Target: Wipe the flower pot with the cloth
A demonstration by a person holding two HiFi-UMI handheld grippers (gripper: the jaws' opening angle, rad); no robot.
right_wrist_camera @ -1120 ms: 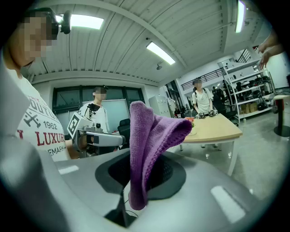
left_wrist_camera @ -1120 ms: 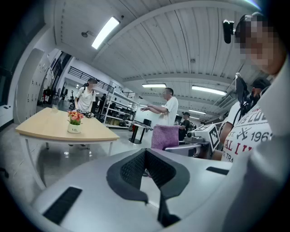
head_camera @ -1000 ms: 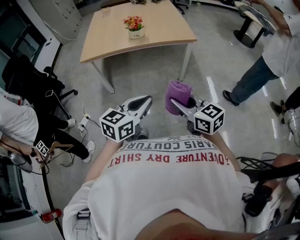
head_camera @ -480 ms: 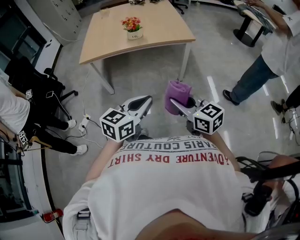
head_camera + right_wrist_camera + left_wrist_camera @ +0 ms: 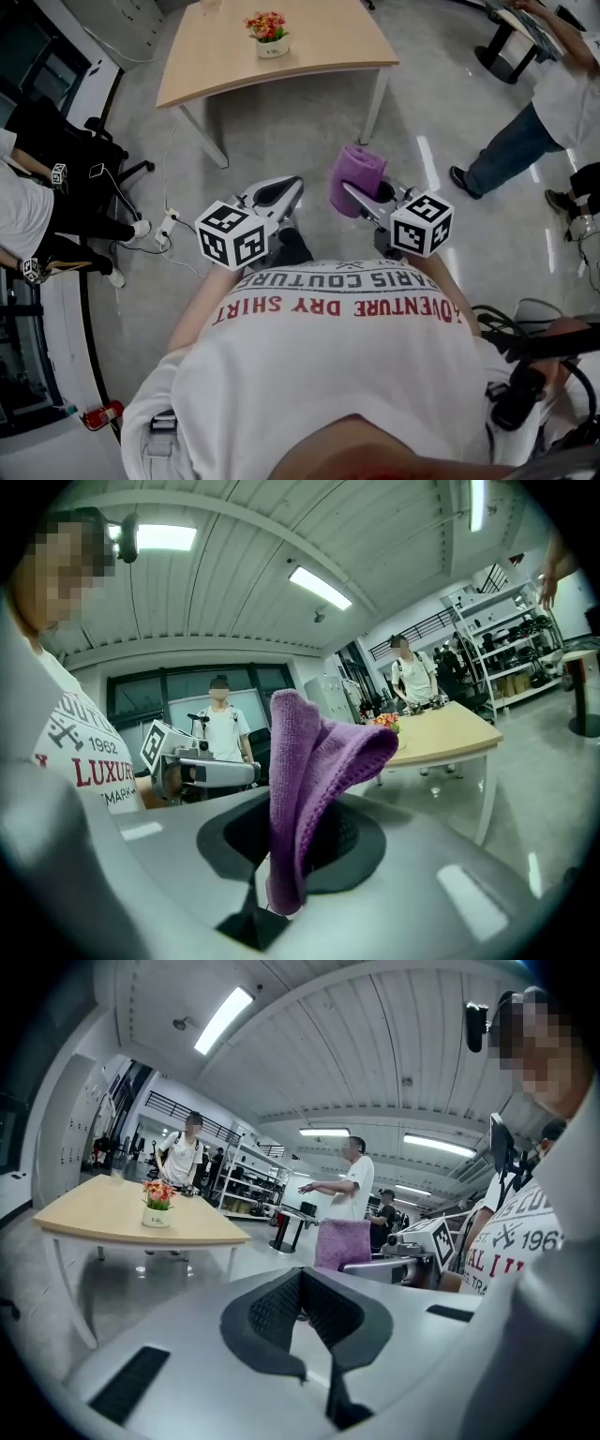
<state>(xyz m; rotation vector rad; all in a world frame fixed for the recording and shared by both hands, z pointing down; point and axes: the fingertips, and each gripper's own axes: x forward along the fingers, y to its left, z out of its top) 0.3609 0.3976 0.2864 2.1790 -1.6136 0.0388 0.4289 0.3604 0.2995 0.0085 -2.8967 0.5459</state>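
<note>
Little has changed in the last second. The bystander [image 5: 23,220] at far left has shuffled toward the frame edge, which doesn't matter here. My left tool [image 5: 279,193] is still fully closed with nothing between the pads, parked in front of my chest. The flower pot [image 5: 272,45] with red-orange blooms sits on the wooden counter [image 5: 328,66], set back from the near edge and well apart from both tools. It has slid toward the top of the head view, which I read as my head tipping, not the pot moving. The purple cloth [image 5: 357,176] stays pinched in my right tool [image 5: 364,199]: the jaws are clamped on its lower part and the rest stands folded above them. My read: the cloth pickup is done, wiping hasn't started, and the cloth isn't touching the pot. Next I need to close the gap to the counter, with the left tool free to steady the pot.
</note>
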